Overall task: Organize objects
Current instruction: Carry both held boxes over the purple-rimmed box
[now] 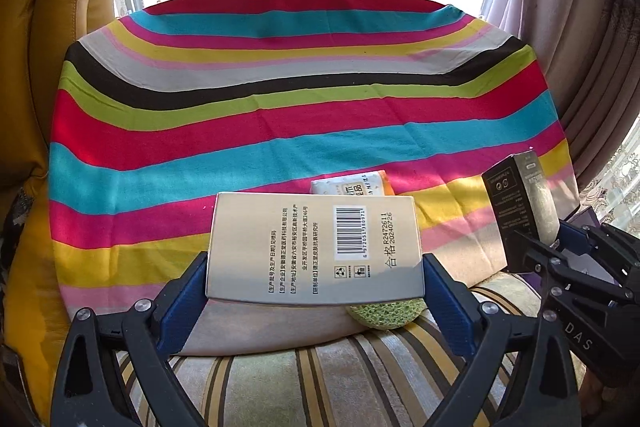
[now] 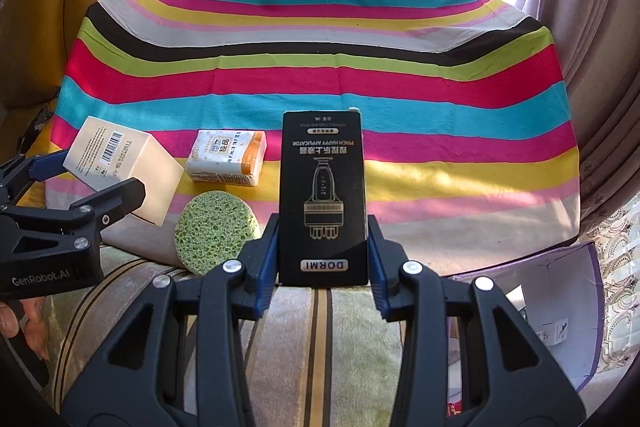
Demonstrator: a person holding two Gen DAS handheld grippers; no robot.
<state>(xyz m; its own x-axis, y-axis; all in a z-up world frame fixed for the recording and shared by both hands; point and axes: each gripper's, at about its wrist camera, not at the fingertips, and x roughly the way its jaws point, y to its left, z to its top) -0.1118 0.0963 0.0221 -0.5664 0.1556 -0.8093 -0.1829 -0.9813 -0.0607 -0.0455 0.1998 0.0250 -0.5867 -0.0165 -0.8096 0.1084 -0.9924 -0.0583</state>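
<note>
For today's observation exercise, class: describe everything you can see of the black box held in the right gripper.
The black box is a tall, slim carton, cardboard by its look, matte black with gold print: a line drawing of an applicator, "PINCH HAPPY APPLICATOR" and a "DORMI" label, all upside down. It stands upright, clamped near its lower end between the blue pads of the right gripper, above the striped cloth. In the left wrist view its side shows small white text. Nothing else touches it.
</note>
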